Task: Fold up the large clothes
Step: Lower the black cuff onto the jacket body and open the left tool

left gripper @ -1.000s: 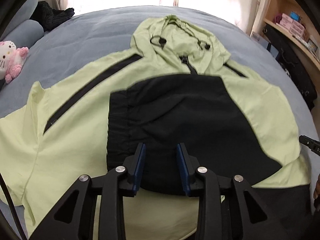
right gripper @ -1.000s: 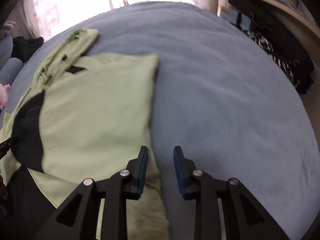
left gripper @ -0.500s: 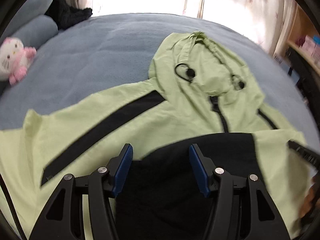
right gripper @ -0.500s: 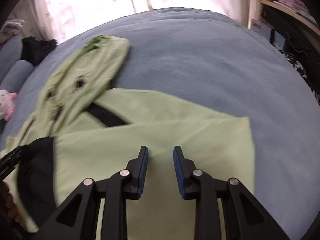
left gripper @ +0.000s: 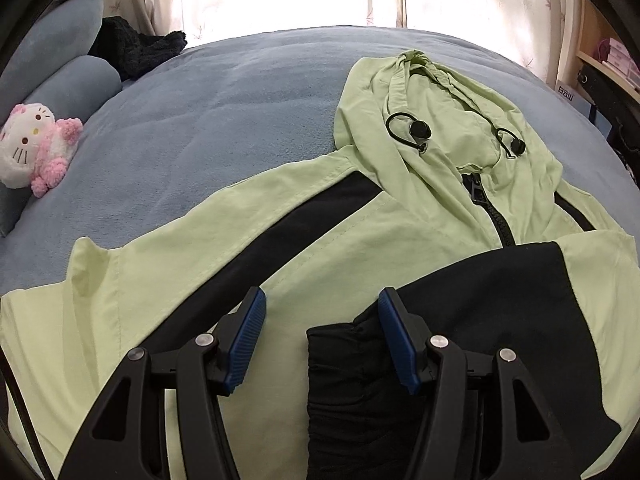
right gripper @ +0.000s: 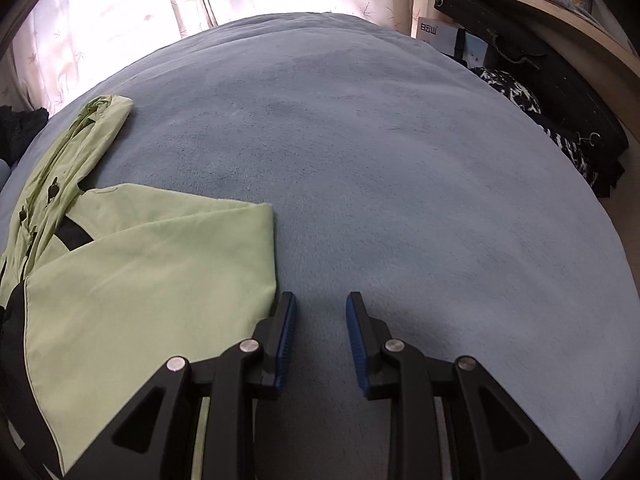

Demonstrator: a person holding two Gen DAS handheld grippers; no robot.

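Jacket (left gripper: 360,240), pale green with black panels, lies spread face up on the blue-grey bed cover (left gripper: 224,112), hood (left gripper: 440,120) toward twelve o'clock in my left wrist view, its two black drawcord toggles resting on the hood fabric and the black zipper (left gripper: 490,208) running down from the collar. One sleeve, green with a black cuff (left gripper: 360,364), is folded across the chest; its gathered cuff end sits at about five o'clock, low in the frame. My left gripper (left gripper: 320,332) hangs over that cuff edge; its jaws have just been opening and now stand well spread, blue pads touching nothing that I can see, the cuff's corner showing in the gap below them. A diagonal black stripe (left gripper: 280,248) runs toward eight o'clock along the other sleeve, which stretches off to nine o'clock. A pink-and-white plush cat (left gripper: 36,148) sits at ten o'clock beside a blue pillow (left gripper: 76,84), well apart from the jacket. In my right wrist view the jacket's folded green edge (right gripper: 256,248) lies at nine o'clock, and my right gripper (right gripper: 320,334) is just beside it over bare cover; its jaws are narrowly parted with only the cover visible between them, nothing pinched. A shelf (right gripper: 560,12) and dark bags stand at two o'clock beyond the bed.
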